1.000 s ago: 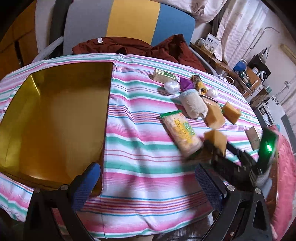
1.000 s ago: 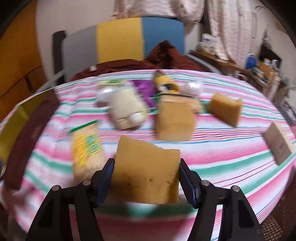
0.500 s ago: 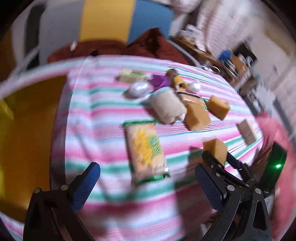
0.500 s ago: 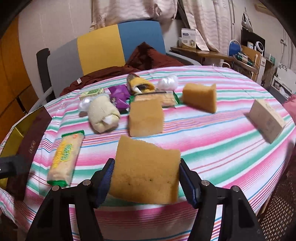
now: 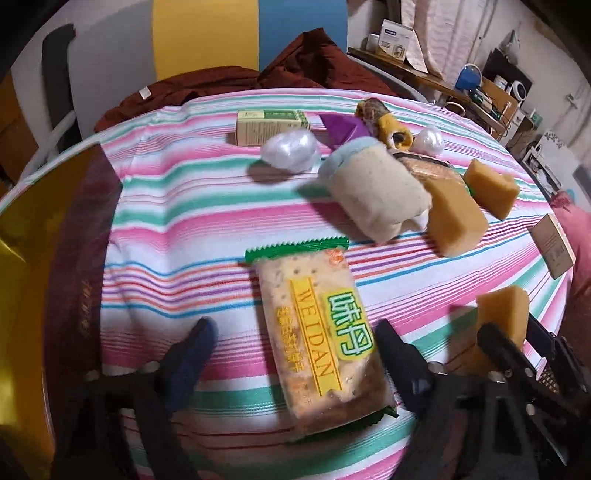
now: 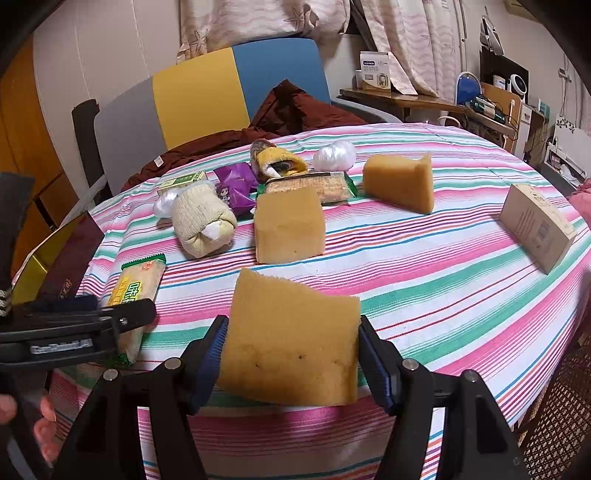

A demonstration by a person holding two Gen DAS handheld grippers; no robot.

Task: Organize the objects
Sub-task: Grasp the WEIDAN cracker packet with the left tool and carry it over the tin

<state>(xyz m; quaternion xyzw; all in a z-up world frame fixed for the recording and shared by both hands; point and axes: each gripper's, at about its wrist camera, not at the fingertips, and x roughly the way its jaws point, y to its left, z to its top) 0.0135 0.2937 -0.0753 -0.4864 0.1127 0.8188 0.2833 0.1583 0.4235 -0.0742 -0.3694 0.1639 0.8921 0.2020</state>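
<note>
Round table (image 6: 461, 295) under pink-green striped cloth. Behind it chair (image 6: 236, 92) with grey, yellow, blue back panels, dark red garment (image 6: 295, 110) draped over seat. Pale patterned curtains (image 6: 388, 29) behind. Cluttered wooden shelf (image 6: 424, 99) at right. Orange-brown cabinet (image 6: 22, 147) at left.

Warm, even indoor light falls on a striped tablecloth (image 6: 424, 266), with soft shadows pooling to the left of a cracker packet (image 5: 317, 332) just ahead of the left gripper (image 5: 295, 354). That gripper's fingers (image 5: 188, 354) are smeared by motion blur; the right wrist view is sharp. A gold tray (image 5: 26, 229) to its left glares dully. Fisheye bending curves the table, and corners fall black.
</note>
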